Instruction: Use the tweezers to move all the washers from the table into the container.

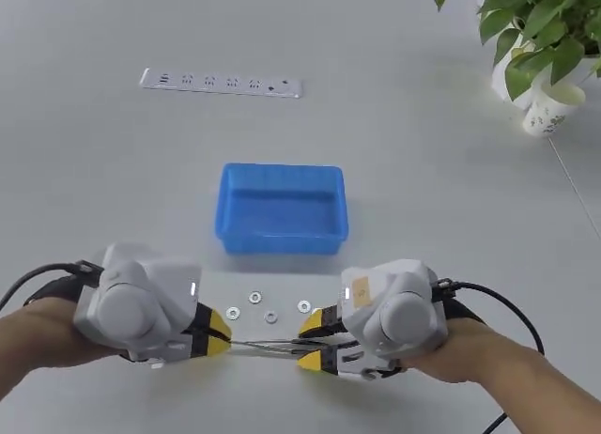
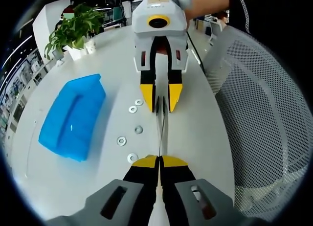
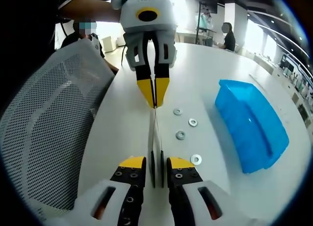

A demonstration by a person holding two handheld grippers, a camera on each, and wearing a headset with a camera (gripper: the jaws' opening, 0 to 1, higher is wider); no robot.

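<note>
**Tweezers strung between my two tongs, washers out on the table**

Looking down from the head view, my left gripper and right gripper point nose to nose low over the white table; the thin silver metal tweezers run level between them. My left tongs are pressed together on one end of the tweezers, and the left gripper view has the yellow tips tight on it. My right tongs are spread, one jaw on each side of the tweezers' two arms; honestly can't tell from the right gripper view whether they touch the metal.

The four small flat silver ring washers lie on the table at about 12 o'clock from the tweezers, just beside them and loosely scattered, none touching another. The blue rectangular plastic container sits further out at 12 o'clock, near the washers.

A white power strip lies well beyond at 11 o'clock; a leafy green plant in a white pot stands at 2 o'clock near the table's far corner.
</note>
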